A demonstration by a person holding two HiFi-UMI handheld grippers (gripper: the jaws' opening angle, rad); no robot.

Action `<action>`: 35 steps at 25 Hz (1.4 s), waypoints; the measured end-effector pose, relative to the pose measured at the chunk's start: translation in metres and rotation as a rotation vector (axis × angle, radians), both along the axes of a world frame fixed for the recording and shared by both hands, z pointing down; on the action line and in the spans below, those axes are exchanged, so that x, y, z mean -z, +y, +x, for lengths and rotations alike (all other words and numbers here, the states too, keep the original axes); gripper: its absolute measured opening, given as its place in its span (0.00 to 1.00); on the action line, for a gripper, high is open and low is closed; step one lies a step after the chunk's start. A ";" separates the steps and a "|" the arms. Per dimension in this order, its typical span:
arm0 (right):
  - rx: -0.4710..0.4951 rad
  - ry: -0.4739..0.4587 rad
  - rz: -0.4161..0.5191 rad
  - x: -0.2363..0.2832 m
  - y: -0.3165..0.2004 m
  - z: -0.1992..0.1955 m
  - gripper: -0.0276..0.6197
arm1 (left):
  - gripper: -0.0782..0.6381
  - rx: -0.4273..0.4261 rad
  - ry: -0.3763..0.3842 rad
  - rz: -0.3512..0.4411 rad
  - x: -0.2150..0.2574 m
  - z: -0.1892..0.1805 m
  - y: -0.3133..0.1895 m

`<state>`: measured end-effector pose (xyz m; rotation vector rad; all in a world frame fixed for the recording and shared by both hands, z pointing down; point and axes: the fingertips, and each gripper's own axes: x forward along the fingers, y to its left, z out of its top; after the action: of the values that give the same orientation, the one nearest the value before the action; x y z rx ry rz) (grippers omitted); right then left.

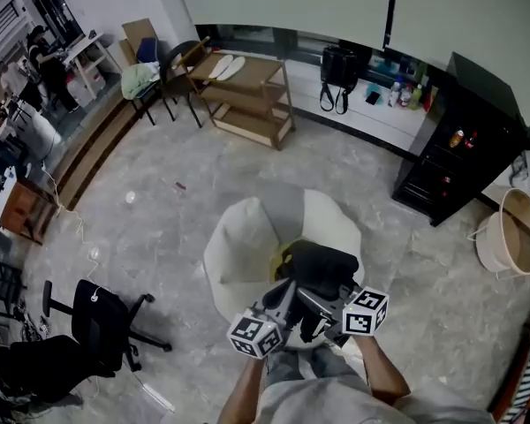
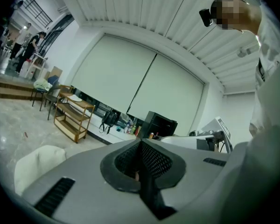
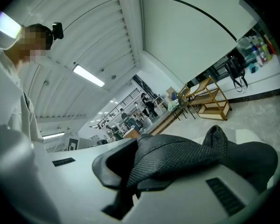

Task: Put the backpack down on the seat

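The black backpack [image 1: 321, 266] hangs low over the white beanbag seat [image 1: 241, 253], just in front of me; whether it touches the seat I cannot tell. Both grippers hold it from the near side. My left gripper [image 1: 285, 302] is shut, with dark mesh strap fabric [image 2: 148, 161] pinched in its notch, and the beanbag seat [image 2: 37, 160] shows at the lower left of its view. My right gripper [image 1: 325, 314] is shut on a woven backpack strap [image 3: 177, 155], which runs out to the right between its jaws. Each gripper's marker cube faces up towards the head camera.
A wooden shelf rack [image 1: 247, 95] and chairs stand at the back. A black bag [image 1: 337, 69] sits on the window ledge. At right are a black cabinet [image 1: 459, 148] and a round basket [image 1: 510, 232]. A black office chair [image 1: 102, 321] stands at left. People work far left.
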<state>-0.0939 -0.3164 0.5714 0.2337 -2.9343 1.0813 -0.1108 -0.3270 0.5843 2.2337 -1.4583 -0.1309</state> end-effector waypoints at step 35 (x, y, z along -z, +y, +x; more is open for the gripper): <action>0.018 0.127 -0.178 -0.164 -0.095 -0.054 0.11 | 0.15 0.002 0.014 -0.176 -0.164 -0.052 -0.092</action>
<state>-0.1481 -0.4109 0.7352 0.2630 -2.7047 1.2655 -0.1630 -0.4187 0.7480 2.0860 -1.4075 -0.0184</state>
